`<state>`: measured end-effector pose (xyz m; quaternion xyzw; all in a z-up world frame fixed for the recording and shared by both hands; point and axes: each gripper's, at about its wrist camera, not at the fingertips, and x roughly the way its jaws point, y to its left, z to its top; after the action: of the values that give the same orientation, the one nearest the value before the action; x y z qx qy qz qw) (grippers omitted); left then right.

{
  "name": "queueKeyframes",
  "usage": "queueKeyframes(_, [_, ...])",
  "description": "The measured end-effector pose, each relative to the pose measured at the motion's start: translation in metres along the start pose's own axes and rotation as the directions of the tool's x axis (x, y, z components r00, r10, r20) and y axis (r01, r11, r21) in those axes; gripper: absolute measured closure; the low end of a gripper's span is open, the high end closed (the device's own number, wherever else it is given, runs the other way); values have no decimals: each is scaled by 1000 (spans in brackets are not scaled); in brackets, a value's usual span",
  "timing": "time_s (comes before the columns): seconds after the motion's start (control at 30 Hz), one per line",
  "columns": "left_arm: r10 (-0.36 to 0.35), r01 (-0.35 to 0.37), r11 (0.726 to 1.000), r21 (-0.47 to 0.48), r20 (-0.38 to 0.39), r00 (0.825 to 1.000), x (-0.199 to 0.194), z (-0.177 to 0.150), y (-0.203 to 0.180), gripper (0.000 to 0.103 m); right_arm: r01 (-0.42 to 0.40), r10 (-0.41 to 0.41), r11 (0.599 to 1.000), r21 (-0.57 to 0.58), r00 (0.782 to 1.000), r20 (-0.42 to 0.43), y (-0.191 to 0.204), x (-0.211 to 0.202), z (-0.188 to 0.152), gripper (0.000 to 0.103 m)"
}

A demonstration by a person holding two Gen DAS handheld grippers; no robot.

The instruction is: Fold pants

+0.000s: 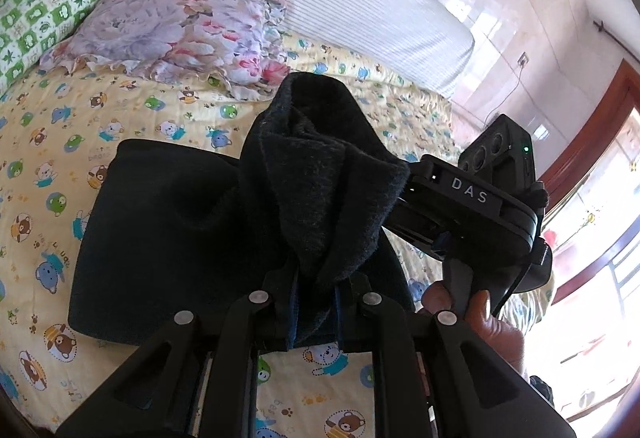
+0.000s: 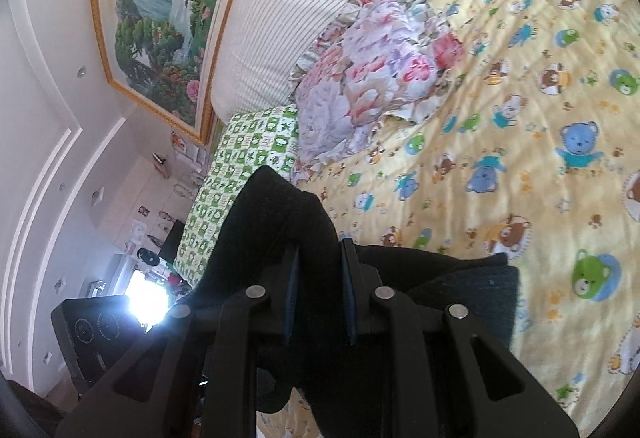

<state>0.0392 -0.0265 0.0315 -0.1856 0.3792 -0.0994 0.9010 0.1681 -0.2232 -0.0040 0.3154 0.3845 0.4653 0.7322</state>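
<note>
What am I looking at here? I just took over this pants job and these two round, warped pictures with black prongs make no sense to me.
There is no robot arm: a person carries a two-finger tool in each hand, each with a wide-angle camera looking along its fingers. One picture looks from the left tool, the other from the right tool. Both are clamped on the dark pants, partly lifted off the bear-print bedsheet. A floral pillow lies behind.

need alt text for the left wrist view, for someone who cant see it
The left tool pinches a bunched fold of dark pants above a yellow bear-print bedsheet. The right tool, held in a hand, grips the same fabric from the right. A floral pillow lies behind.
</note>
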Motion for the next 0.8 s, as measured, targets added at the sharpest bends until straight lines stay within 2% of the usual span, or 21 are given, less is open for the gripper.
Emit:
queueKeyframes(0.2, [6,-5,1000,21,-23,1000,3,-5,-6,80,27,-29,999,45,998,64,-12,-23,-1,73])
queueKeyframes(0.3, [-2,4,999,44,-30,1000,2,-7,-13,68,30,-37,997,67,994,101,-16,-39,0,68])
queueKeyframes(0.37, [-23,24,998,51,-31,999,0,-7,-17,53,36,-45,996,76,992,116,-17,-47,0,66])
queueKeyframes(0.43, [-49,51,997,56,-35,998,-1,-8,-21,47,42,-52,996,83,990,128,-16,-53,-2,62])
queueKeyframes(0.57, [-72,76,994,83,-48,996,-4,-11,-29,45,65,-76,995,79,986,150,-9,-63,-4,56])
queueKeyframes(0.8, [-102,104,992,74,-33,994,-20,-11,-25,42,139,-142,990,27,974,178,16,-83,-6,33])
